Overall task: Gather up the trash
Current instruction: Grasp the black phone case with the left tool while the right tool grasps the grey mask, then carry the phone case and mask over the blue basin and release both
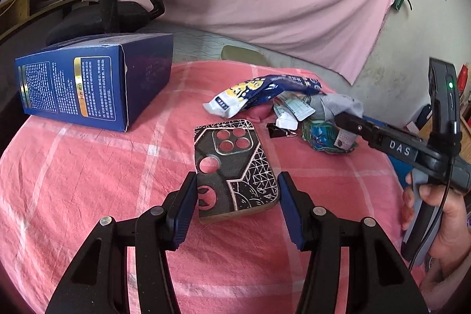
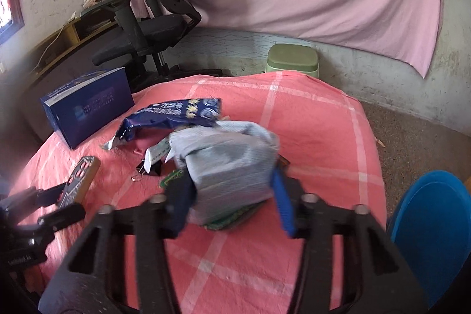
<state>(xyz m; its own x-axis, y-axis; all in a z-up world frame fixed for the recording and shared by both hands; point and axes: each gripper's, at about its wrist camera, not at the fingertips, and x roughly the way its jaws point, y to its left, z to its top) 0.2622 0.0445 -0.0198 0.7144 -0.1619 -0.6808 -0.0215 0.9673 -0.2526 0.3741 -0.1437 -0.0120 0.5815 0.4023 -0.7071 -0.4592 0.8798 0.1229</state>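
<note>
A black patterned phone case [image 1: 232, 161] sits between the blue pads of my left gripper [image 1: 237, 184], which press on its two long edges. In the right wrist view the case [image 2: 81, 175] is tilted in that gripper [image 2: 67, 200]. Trash is piled on the pink checked cloth [image 1: 88, 181]: a blue snack wrapper [image 1: 265, 90], a white strip wrapper [image 1: 290, 114], a green wrapper [image 1: 318, 137] and a crumpled grey packet [image 2: 226, 164]. My right gripper [image 2: 232, 187] is shut on the grey packet, one pad on each side. A black binder clip [image 2: 150, 167] lies beside the pile.
A dark blue carton [image 1: 88, 81] lies on its side at the table's left. A blue bin [image 2: 432, 228] stands on the floor at the right. Beyond the table are an office chair [image 2: 147, 34] and a green stool [image 2: 291, 61]. A hand [image 1: 441, 214] holds the right gripper.
</note>
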